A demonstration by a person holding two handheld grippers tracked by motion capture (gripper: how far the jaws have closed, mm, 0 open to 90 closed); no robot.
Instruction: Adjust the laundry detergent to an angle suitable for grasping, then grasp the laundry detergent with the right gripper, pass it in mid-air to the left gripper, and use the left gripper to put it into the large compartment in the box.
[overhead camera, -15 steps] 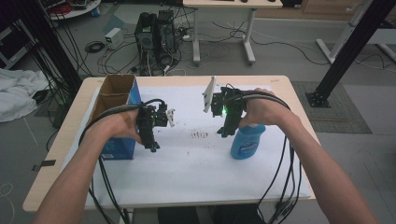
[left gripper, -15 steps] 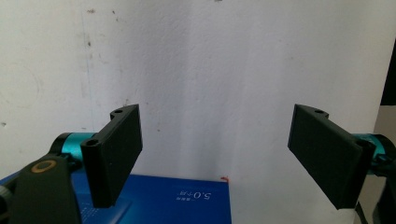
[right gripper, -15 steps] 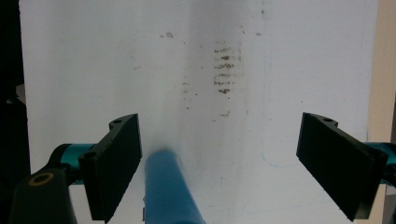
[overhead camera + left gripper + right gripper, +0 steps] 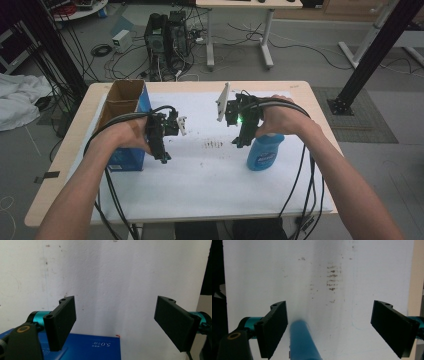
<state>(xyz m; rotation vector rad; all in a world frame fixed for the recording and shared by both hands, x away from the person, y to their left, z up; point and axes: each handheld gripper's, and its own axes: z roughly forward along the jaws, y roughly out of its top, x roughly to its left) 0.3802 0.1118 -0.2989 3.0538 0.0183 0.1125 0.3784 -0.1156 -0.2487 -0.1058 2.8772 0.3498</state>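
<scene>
Blue bottle [image 4: 265, 153] stands near the tabletop's right edge, unmoved since a moment ago; right gripper [image 4: 242, 142] hangs gaping over it, left gripper [image 4: 163, 156] equally wide, empty.

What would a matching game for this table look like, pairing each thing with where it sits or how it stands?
Things:
1. box
2. bottle
3. brown marks
4. right tool

Descriptions:
A. mid-sheet, between the two tools
B. jaws open, just above the blue cap
C. left edge of the sheet, top open
D. blue, below the right hand

Pairs: 1-C, 2-D, 3-A, 4-B
</scene>
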